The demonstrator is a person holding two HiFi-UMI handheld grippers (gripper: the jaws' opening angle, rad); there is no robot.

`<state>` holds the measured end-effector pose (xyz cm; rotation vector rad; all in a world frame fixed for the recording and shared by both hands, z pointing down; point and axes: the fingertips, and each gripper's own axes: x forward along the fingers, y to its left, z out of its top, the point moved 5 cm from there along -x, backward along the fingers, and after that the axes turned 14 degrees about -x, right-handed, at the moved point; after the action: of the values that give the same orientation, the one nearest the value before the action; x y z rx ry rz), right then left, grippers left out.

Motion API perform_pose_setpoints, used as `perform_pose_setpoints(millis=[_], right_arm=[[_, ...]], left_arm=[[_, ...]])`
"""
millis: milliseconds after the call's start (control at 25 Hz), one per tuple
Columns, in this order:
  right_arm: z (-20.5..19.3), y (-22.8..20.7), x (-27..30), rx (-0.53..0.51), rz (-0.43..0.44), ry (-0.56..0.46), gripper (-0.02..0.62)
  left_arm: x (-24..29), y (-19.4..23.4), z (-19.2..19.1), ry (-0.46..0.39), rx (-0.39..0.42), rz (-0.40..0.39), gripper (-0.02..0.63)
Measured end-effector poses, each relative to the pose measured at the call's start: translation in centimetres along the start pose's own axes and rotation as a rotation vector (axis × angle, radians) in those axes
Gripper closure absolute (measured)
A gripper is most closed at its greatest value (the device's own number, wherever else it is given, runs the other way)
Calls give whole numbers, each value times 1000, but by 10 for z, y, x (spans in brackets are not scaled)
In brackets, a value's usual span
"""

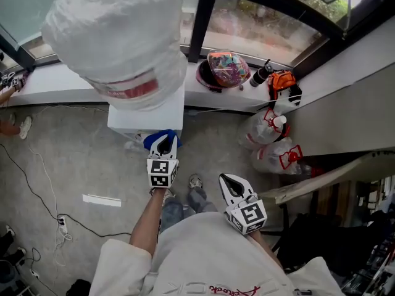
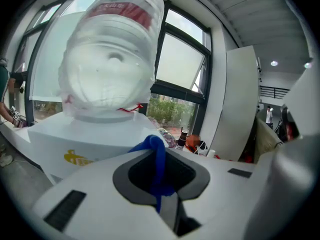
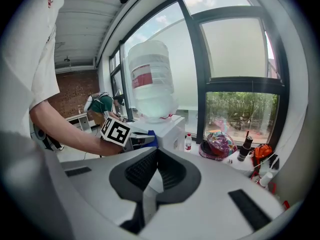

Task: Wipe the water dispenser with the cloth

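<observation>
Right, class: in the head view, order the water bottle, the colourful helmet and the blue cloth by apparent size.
1. water bottle, nearest the camera, so enlarged.
2. colourful helmet.
3. blue cloth, partly hidden.

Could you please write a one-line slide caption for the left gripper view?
Left gripper shut on a blue cloth, facing the white water dispenser and its bottle.

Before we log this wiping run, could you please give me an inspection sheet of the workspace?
Surface: grey floor, a white strip lying on it.
Job's things: white water dispenser with jug on top; blue cloth at its front.
Clutter: helmet and flask on the window ledge; tied bags below.
Grippers: left gripper shut on the cloth; right gripper shut, empty.
Cables: black cable to a power strip.
Surroundings: windows.
</observation>
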<state>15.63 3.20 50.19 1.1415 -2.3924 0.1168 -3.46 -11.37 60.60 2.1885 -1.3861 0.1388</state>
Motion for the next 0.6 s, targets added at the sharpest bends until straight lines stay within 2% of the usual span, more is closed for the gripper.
perform_pose_setpoints(millis=[160,320,440,600], right_arm=[[-7,-10,-13,12,-36,4,581],[-14,-14,-23,26,-59,15,581],[-17,-14,-25,30,-56,17,581],[-13,-5,-15,16,-10,7,581]], left_arm=[[18,-25,-5,19,18,-55,555],[23,-35,-3,15,18,-69,555],[12,-28,-1,2,21,-56,555],[-20,-4,4,-32,6,5,555]])
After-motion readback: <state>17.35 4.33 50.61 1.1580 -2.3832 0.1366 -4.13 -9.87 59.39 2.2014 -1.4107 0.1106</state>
